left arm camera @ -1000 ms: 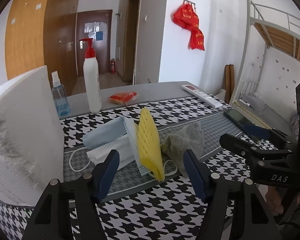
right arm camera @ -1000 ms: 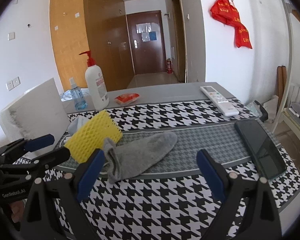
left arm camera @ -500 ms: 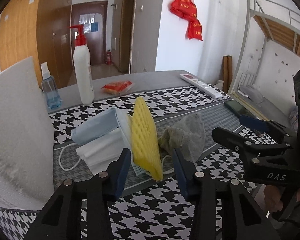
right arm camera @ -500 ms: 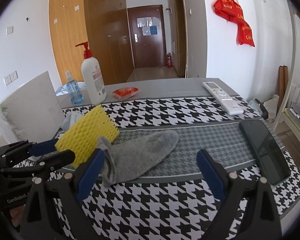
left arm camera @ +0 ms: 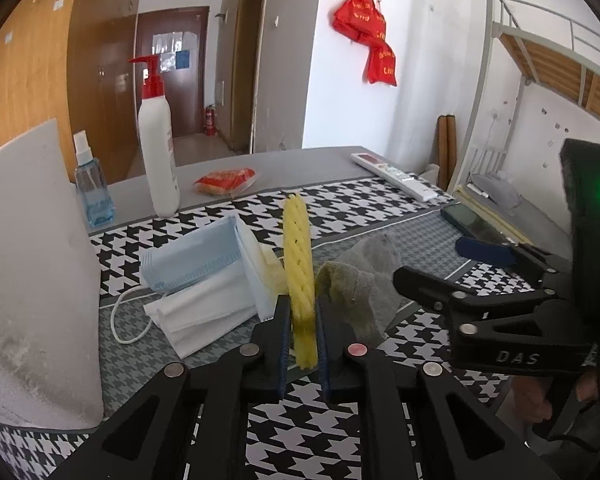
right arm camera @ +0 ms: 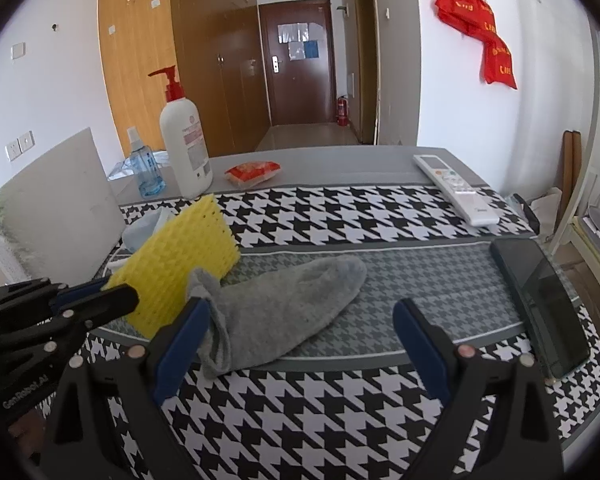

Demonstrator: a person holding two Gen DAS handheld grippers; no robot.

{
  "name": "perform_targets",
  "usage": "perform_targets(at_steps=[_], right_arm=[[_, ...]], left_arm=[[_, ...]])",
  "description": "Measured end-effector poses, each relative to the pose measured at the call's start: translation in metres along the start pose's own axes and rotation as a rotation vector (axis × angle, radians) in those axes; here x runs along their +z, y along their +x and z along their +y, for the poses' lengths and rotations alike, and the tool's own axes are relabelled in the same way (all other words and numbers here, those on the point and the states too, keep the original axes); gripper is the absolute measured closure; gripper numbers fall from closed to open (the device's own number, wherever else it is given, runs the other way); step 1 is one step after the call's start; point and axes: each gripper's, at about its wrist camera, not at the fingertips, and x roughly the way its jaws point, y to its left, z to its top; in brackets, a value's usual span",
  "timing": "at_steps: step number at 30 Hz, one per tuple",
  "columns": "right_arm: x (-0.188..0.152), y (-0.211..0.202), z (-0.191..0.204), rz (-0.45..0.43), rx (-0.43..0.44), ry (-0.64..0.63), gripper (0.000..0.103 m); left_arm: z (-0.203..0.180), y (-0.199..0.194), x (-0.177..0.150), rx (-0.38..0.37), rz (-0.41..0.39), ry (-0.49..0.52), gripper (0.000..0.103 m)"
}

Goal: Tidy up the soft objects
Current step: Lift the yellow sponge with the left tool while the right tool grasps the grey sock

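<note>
1. While the left tongs [left arm camera: 303, 330] pinch the lower edge of the upright yellow foam net [left arm camera: 298, 264], it stands on the counter [right arm camera: 340, 208] between the face masks [left arm camera: 204, 276] and the grey sock [right arm camera: 284, 312].
2. Right tongs [right arm camera: 300, 336] hang spread wide over the sock, gripping nothing.

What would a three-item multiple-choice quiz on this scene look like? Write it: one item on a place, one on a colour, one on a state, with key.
1. Where does the remote control lie?
A. far right of the table
B. on the sock
C. beside the pump bottle

2. What colour is the pump bottle's pump head?
A. blue
B. red
C. white

3. What state is the left gripper in?
A. open
B. shut on the yellow foam net
C. shut on the grey sock

Key: 1 A, it lies near the right edge; 2 B, the pump is red; 3 B, both pads press the net.
</note>
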Motion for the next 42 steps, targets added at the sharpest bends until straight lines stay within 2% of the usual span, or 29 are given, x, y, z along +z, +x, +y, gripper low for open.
perform_targets(at_steps=[5, 11, 16, 20, 23, 27, 34, 40, 42], right_arm=[[0.003, 0.005, 0.003, 0.013, 0.007, -0.009, 0.008], [0.002, 0.018, 0.007, 0.06, 0.018, -0.02, 0.008], [0.002, 0.014, 0.016, 0.047, 0.048, -0.047, 0.008], [0.002, 0.024, 0.019, 0.081, 0.034, -0.066, 0.008], [0.002, 0.034, 0.017, 0.126, 0.069, -0.052, 0.014], [0.001, 0.05, 0.009, 0.208, 0.068, -0.008, 0.026], [0.001, 0.053, 0.014, 0.221, 0.014, -0.039, 0.034], [0.002, 0.055, 0.022, 0.219, -0.024, -0.073, 0.058], [0.001, 0.055, 0.025, 0.218, -0.016, -0.082, 0.071]], left_arm=[[0.002, -0.008, 0.0, -0.013, -0.032, -0.004, 0.092], [0.008, -0.008, 0.0, -0.005, -0.031, -0.022, 0.092], [0.012, -0.01, 0.001, -0.008, -0.034, -0.036, 0.092], [0.013, -0.012, 0.001, -0.009, -0.041, -0.039, 0.092], [0.014, -0.013, 0.0, -0.01, -0.046, -0.042, 0.092], [0.016, -0.013, 0.0, -0.016, -0.045, -0.049, 0.092], [0.016, -0.014, 0.0, -0.024, -0.045, -0.048, 0.092], [0.016, -0.019, -0.001, -0.027, -0.054, -0.05, 0.092], [0.016, -0.02, -0.001, -0.024, -0.058, -0.051, 0.092]])
